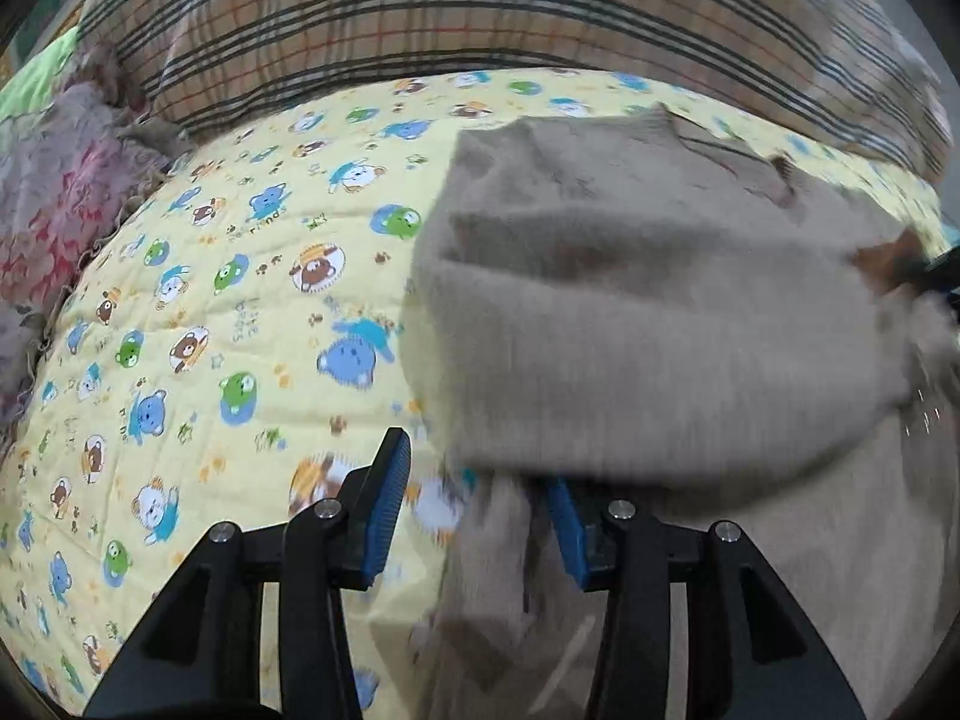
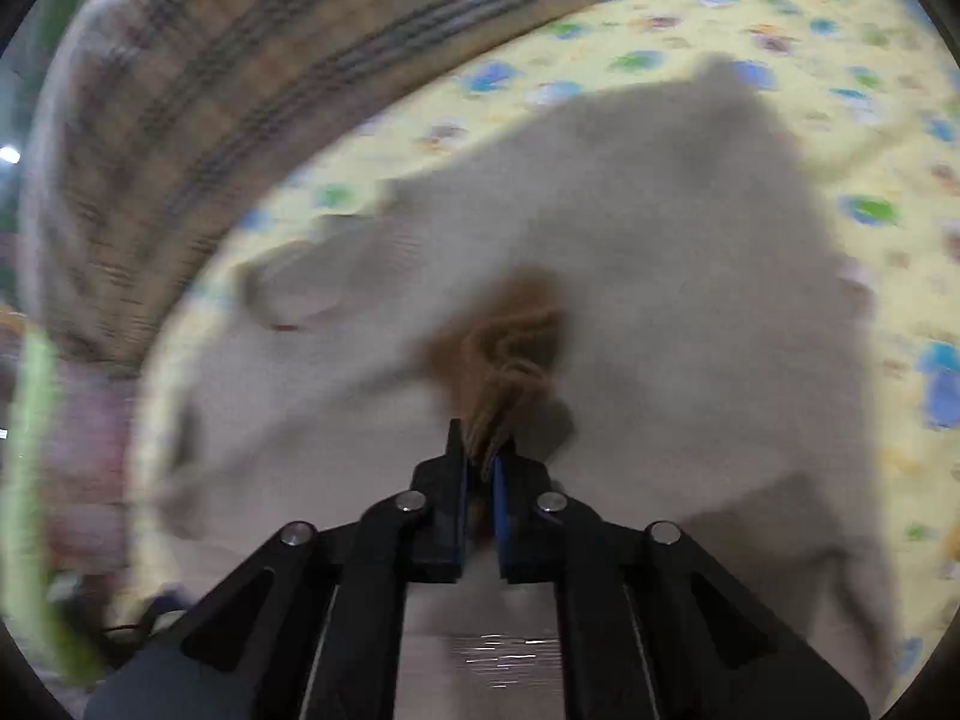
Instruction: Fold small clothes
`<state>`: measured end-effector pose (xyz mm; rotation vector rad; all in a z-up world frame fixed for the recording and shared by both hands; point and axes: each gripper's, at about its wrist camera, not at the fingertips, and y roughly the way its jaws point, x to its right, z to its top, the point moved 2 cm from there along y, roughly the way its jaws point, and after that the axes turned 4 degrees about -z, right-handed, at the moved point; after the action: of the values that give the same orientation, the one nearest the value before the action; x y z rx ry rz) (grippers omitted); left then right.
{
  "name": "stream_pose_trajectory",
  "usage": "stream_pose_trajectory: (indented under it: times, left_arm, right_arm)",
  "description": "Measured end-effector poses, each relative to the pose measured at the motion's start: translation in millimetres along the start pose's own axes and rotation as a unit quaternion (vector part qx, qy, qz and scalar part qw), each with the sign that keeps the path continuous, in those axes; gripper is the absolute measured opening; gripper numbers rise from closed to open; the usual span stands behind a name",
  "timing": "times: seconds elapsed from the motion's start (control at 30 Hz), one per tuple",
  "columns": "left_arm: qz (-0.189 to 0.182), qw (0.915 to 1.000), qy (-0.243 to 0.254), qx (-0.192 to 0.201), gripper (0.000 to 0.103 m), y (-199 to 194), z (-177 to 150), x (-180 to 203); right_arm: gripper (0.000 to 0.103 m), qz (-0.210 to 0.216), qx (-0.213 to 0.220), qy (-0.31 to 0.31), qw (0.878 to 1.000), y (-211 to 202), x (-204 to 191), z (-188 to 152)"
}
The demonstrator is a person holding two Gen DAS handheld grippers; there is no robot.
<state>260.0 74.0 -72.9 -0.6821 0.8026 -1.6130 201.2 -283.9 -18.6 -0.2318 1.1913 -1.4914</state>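
A small beige knitted garment [image 1: 660, 312] lies partly lifted over the yellow cartoon-print quilt [image 1: 240, 300]. My left gripper [image 1: 474, 480] is open; its right finger is partly under the garment's blurred edge, and the left finger stands over bare quilt. In the right wrist view the garment [image 2: 660, 276] fills the middle, blurred by motion. My right gripper [image 2: 480, 456] is shut on a brown trimmed part [image 2: 504, 354] of the garment, which bunches up from between the pads. The right gripper also shows at the right edge of the left wrist view [image 1: 936, 276].
A plaid cushion or blanket [image 1: 420, 18] runs along the far edge of the quilt and shows in the right wrist view [image 2: 180, 150]. A pink floral fabric [image 1: 54, 204] and a green cloth [image 1: 36, 78] lie at the far left.
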Motion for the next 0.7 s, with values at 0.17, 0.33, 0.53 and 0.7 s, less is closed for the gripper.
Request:
stream_pose_trajectory:
  times: [0.17, 0.33, 0.53, 0.7]
  left_arm:
    - [0.026, 0.9988, -0.039, 0.010, 0.053, 5, 16, -4]
    - [0.018, 0.9933, -0.114, 0.012, 0.057, 8, 17, -18]
    - [-0.038, 0.9831, -0.178, 0.022, 0.057, 3, 5, -45]
    - [-0.055, 0.9810, -0.185, 0.016, 0.059, 8, 0, -50]
  right_arm:
    - [0.007, 0.119, 0.179, -0.037, 0.976, -140, -38, 18]
    - [0.007, 0.057, 0.149, -0.009, 0.987, -133, 21, 10]
    - [0.008, 0.051, 0.104, 0.000, 0.993, -90, 41, -8]
    - [0.008, 0.044, 0.136, -0.014, 0.990, -100, 42, -9]
